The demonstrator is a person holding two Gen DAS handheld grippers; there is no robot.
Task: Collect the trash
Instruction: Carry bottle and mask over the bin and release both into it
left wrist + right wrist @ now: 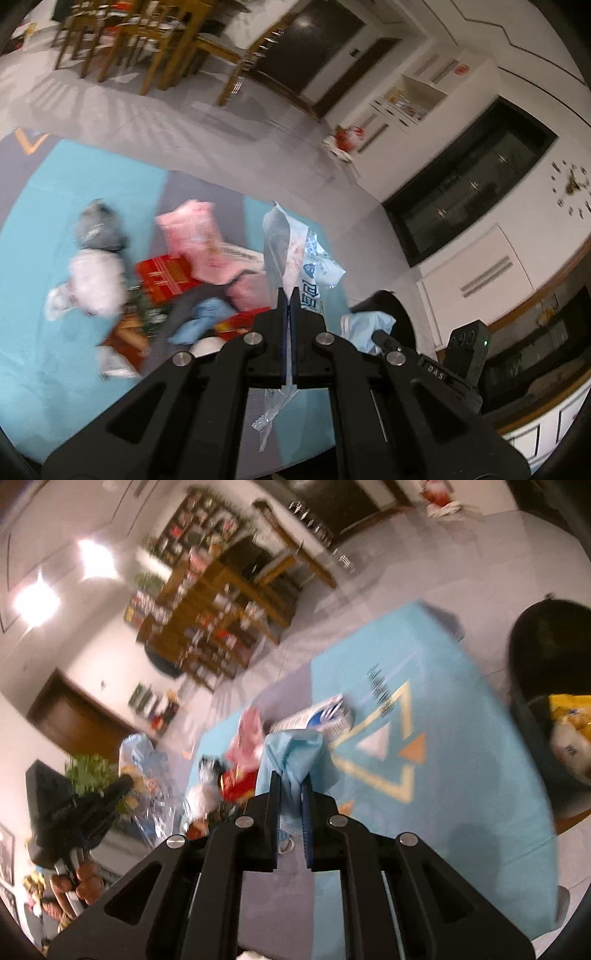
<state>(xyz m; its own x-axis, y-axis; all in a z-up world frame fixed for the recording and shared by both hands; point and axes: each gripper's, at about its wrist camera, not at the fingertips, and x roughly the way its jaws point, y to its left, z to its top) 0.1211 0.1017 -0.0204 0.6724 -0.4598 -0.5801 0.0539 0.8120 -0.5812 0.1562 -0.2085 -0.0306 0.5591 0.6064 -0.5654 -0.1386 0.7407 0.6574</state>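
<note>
My left gripper [289, 295] is shut on a clear and white plastic wrapper [295, 247] with blue print, held above the blue mat [33, 229]. My right gripper [291, 781] is shut on a light blue cloth-like piece [295, 757]; it also shows in the left wrist view [365, 325] beside the black trash bin [391, 306]. A pile of trash lies on the mat: a pink bag [199, 236], a red box [166, 277], a white bundle [96, 280], a grey bag [98, 225]. The bin [546, 686] holds yellow and white packets [572, 723].
A white and blue carton [321, 716] lies on the mat near the triangle pattern [384, 746]. Wooden chairs and a table [147, 40] stand beyond the mat. White cabinets and a dark glass unit [469, 184] line the right wall. A red item [345, 138] sits on the floor.
</note>
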